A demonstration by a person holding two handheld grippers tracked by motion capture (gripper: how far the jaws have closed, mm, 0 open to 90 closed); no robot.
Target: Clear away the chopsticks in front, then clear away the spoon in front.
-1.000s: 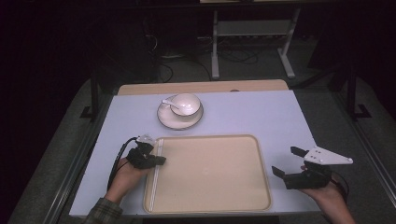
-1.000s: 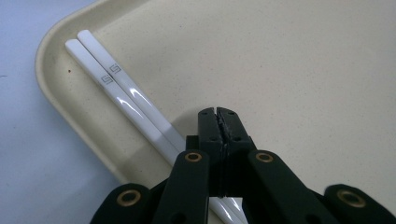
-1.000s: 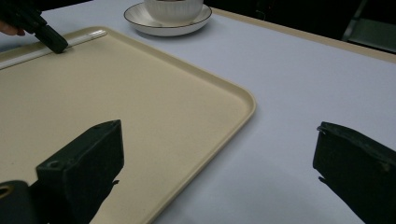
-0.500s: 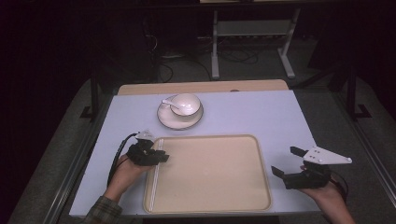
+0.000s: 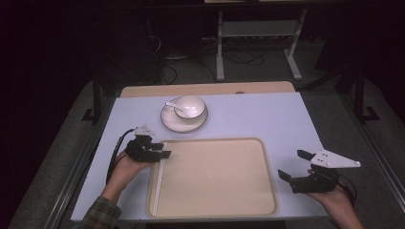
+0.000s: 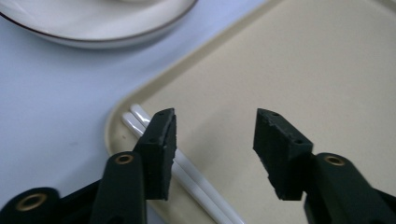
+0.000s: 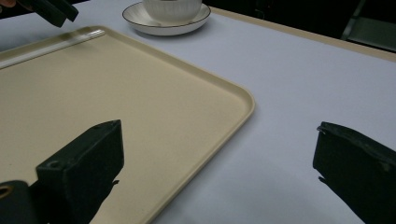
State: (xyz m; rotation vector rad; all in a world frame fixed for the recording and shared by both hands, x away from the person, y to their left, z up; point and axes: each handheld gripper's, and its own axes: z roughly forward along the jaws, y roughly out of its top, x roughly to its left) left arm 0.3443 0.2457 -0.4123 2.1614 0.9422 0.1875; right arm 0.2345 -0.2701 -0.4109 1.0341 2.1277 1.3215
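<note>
A pair of white chopsticks (image 5: 158,183) (image 6: 198,184) lies inside the left rim of the beige tray (image 5: 215,179) (image 6: 299,60) (image 7: 93,84). My left gripper (image 5: 165,150) (image 6: 215,116) hovers just over their far end. Its jaws have just been opening and stand apart with nothing between them; the chopsticks pass under the left jaw. My right gripper (image 5: 291,163) (image 7: 219,128) is wide open and empty at the tray's right edge, low over the table. A white bowl (image 5: 190,106) with a spoon (image 5: 173,106) stands on a saucer (image 5: 184,121) (image 7: 163,23) behind the tray.
The pale blue table (image 5: 258,117) has bare room to the right of the saucer and around the tray. Its wooden far edge (image 5: 205,89) borders a dark floor with a metal stand (image 5: 258,33). The left gripper (image 7: 51,9) shows far off in the right gripper view.
The left gripper's jaws have parted and the hand has lifted a little off the tray's left rim, with the chopsticks lying there. The right gripper has stayed put.
</note>
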